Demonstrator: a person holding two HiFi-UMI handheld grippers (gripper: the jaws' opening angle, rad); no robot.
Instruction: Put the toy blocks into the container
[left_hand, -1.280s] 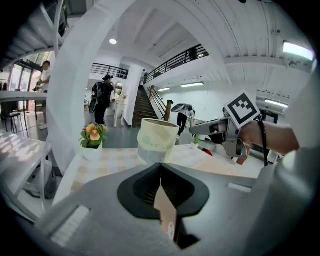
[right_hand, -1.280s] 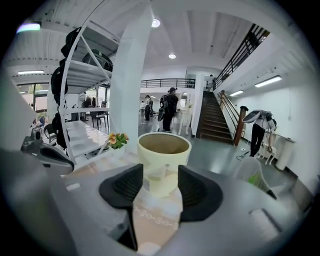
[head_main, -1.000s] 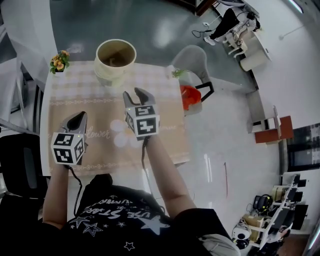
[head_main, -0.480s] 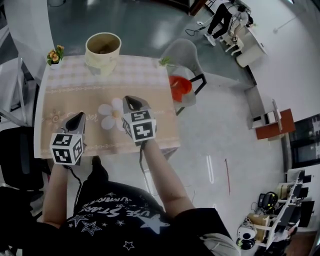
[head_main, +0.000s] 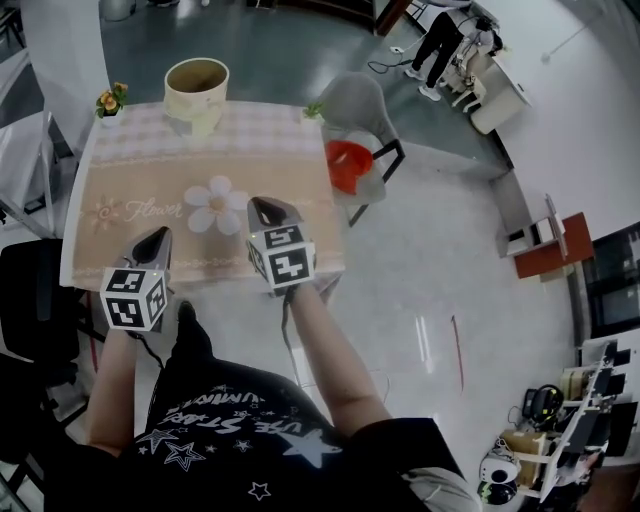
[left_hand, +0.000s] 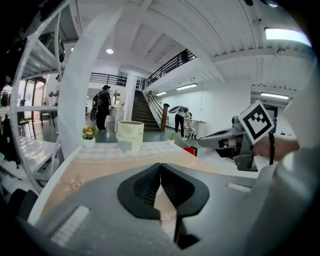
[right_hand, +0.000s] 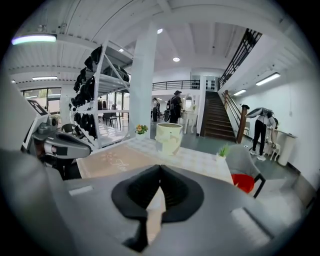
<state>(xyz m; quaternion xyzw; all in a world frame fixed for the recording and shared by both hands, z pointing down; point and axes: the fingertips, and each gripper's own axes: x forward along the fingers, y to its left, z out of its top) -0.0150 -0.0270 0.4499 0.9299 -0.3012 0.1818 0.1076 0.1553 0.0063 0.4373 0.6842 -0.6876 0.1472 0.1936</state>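
Note:
A cream round container stands at the far edge of the table; it also shows in the left gripper view and the right gripper view. I see no toy blocks on the table, and the container's inside is too small to make out. My left gripper hovers over the near left edge, its jaws shut on nothing. My right gripper is over the near right part of the cloth, also shut and empty. Both point toward the container from well short of it.
A small flower pot sits at the far left corner and a little green plant at the far right corner. A grey chair with a red seat stands by the table's right side. A dark chair is at my left.
Both grippers have drawn back from the middle of the table toward its near edge, away from the container. The right jaws, open a second ago, are now shut with nothing between them.

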